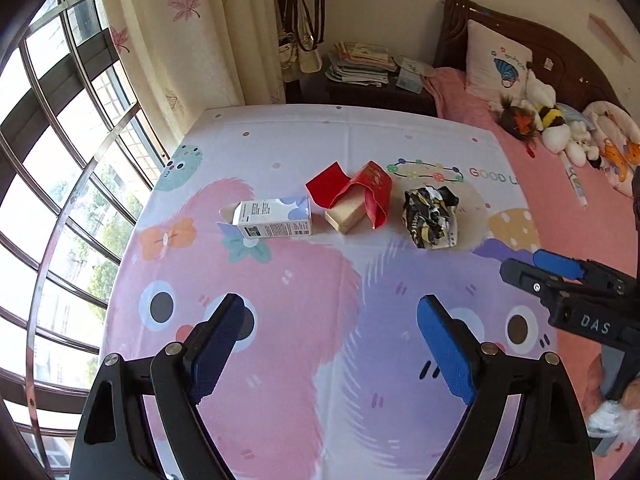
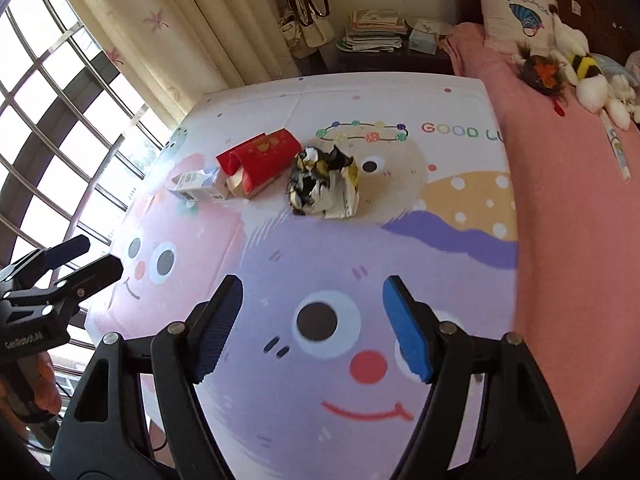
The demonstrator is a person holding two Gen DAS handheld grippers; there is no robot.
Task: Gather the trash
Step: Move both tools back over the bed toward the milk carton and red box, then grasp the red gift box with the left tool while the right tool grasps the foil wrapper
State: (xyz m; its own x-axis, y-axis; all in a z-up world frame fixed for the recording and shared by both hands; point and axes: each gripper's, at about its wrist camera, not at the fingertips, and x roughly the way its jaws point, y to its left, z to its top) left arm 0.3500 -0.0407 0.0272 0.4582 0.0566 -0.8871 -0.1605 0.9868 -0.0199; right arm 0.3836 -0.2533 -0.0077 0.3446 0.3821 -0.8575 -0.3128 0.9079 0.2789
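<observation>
Three pieces of trash lie in a row on a cartoon-printed mat (image 1: 304,320) (image 2: 360,248). A small white carton (image 1: 274,218) (image 2: 198,185) with an open flap lies on the left. In the middle is a red wrapper over a tan box (image 1: 354,198) (image 2: 260,162). On the right sits a crumpled black, yellow and white wrapper (image 1: 431,217) (image 2: 322,179). My left gripper (image 1: 330,312) hangs open above the mat, short of the trash, nothing between its fingers. My right gripper (image 2: 312,292) (image 1: 532,266) is open too, empty, nearer the crumpled wrapper.
A pink bedspread (image 1: 560,200) (image 2: 568,200) runs along the right with plush toys (image 1: 552,120) (image 2: 580,68) and a pillow (image 1: 496,60). Behind the mat stand a dark nightstand with stacked papers (image 1: 360,64) (image 2: 376,32), curtains (image 1: 180,40) and a barred window (image 1: 60,180).
</observation>
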